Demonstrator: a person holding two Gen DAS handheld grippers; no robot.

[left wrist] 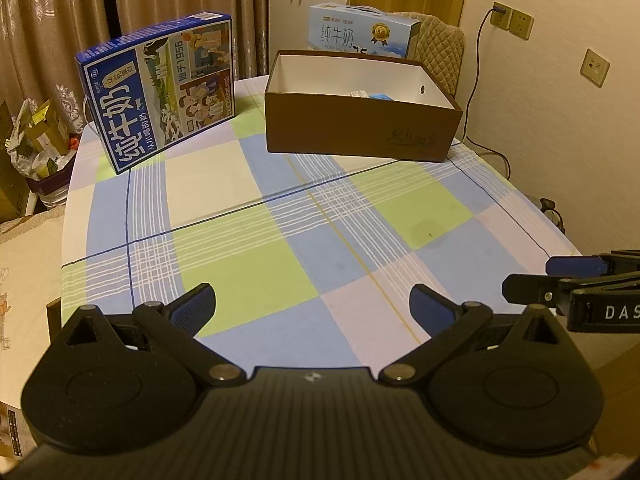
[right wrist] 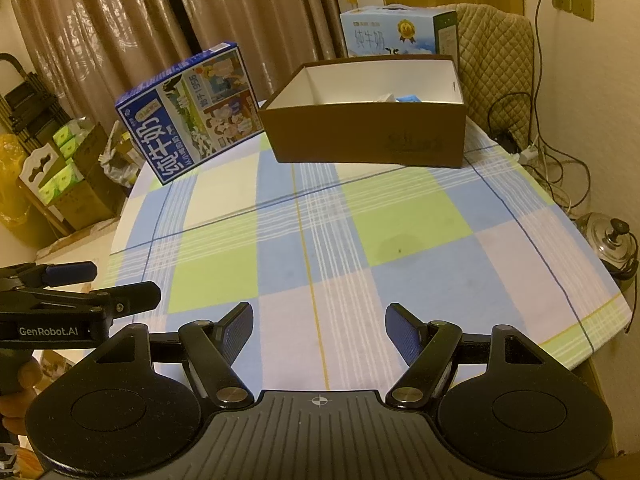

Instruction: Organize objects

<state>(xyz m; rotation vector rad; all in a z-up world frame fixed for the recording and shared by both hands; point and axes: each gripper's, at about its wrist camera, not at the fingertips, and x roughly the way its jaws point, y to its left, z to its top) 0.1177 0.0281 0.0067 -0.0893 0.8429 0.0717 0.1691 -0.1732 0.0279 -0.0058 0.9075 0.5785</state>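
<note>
Both tools, left (left wrist: 312, 304) & right (right wrist: 319, 322), apart, empty; brown box (left wrist: 360, 128) long axis crosswise (open top up).

**Black two-finger grippers with blue pads**

The left gripper (left wrist: 312, 304) has a matte black ribbed body with a small white logo at its centre. Two rounded black housings, each embossed with a circle and topped by a triangular cut-out, flank it. Black link arms run from silver pivot pins to the fingers, which carry textured blue pads (left wrist: 198, 310). The right gripper (right wrist: 319, 330) is built alike, with a white crosshair mark on its ribbed body and the same blue pads (right wrist: 404, 334). From the side, each gripper shows slim black fingers with blue tips and a silver screw; white lettering reads "GenRobot.AI" on the left one and "DAS" on the right. Part of a hand (right wrist: 18, 384) shows below the left gripper's handle
</note>
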